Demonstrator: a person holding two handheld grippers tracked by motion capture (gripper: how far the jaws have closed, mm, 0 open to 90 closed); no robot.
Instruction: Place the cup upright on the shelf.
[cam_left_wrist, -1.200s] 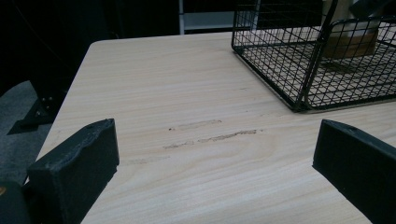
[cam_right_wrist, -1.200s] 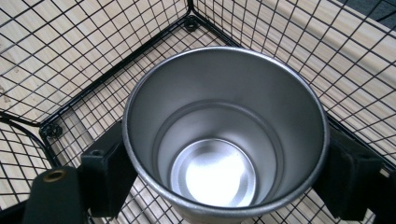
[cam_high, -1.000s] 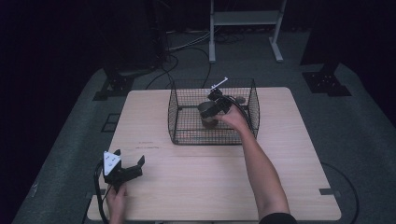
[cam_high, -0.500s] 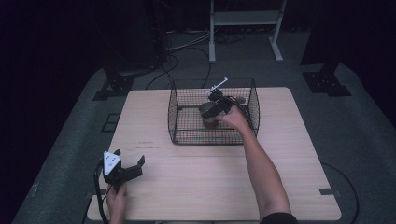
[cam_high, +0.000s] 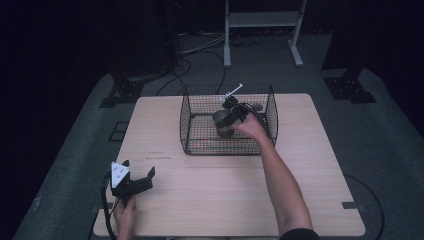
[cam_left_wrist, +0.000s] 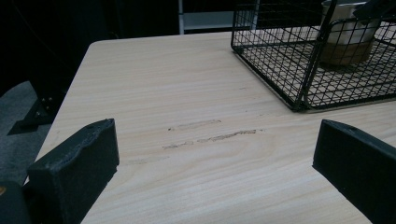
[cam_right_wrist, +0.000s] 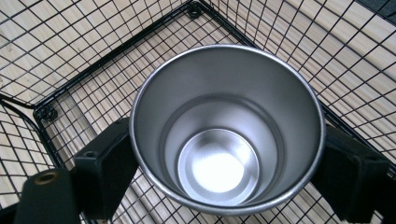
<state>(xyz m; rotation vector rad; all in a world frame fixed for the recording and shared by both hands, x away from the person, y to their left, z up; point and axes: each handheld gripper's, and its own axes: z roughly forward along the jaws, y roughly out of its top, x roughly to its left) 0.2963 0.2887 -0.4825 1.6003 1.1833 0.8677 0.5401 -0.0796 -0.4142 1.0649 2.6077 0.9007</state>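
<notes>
Steel cup (cam_right_wrist: 227, 128), frame centre, pinched by right gripper (cam_right_wrist: 227, 163) inside wire basket (cam_high: 186, 125). Left gripper (cam_left_wrist: 210, 177) spread, idle, lower left. Risk: smooth tapered wall slips; rim snags mesh.

One desk (cam_high: 200, 200) is showing in the high view, carrying one black wire basket (cam_high: 190, 125). One metal cup (cam_right_wrist: 226, 126) is sitting inside that basket. Beside it, toward the basket's far right corner, one small brownish object (cam_high: 256, 106) is lying, too small to identify. Two tools are appearing: the left tool (cam_high: 131, 182) near the desk's front left, and the right tool (cam_high: 226, 119) inside the basket. Two forearms are coming in from the bottom edge
</notes>
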